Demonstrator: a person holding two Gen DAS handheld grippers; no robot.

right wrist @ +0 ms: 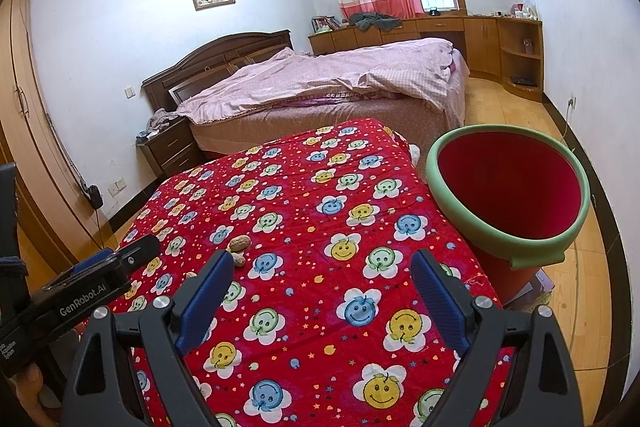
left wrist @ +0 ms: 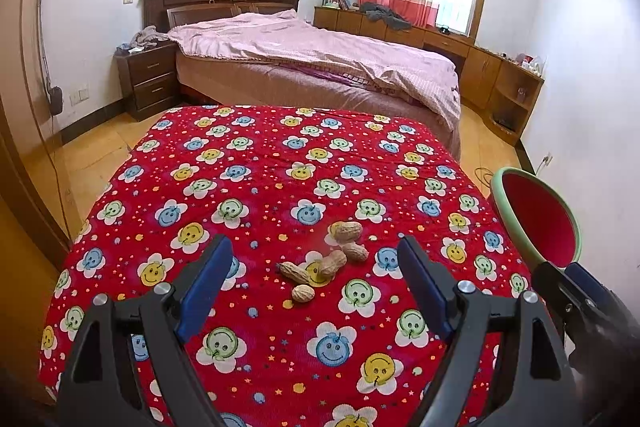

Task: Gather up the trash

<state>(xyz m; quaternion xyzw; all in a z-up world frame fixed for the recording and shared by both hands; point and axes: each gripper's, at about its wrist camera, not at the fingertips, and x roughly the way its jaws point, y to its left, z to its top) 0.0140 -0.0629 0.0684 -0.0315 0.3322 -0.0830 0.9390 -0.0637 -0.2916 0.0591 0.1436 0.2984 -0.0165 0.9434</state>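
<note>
Left wrist view: left gripper [left wrist: 316, 259] jaws wide apart, empty, above red smiley-flower cloth [left wrist: 256, 171]. Peanuts [left wrist: 326, 263] clustered on cloth just beyond the tips, btwn them. Red bin w/ green rim [left wrist: 536, 219] at right edge.

Right wrist view: right gripper [right wrist: 322, 271] jaws apart, empty. Peanuts near left; bin far right, off the cloth.

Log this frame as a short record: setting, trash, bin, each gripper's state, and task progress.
setting: bedroom, table under red smiley-flower cloth
trash: five peanuts clustered on the cloth
bin: red bin with green rim, beside the table's right edge, looks empty
left gripper: open, holding nothing, peanuts just ahead between its fingers
right gripper: open, holding nothing, over bare cloth
progress: nothing collected yet
</note>
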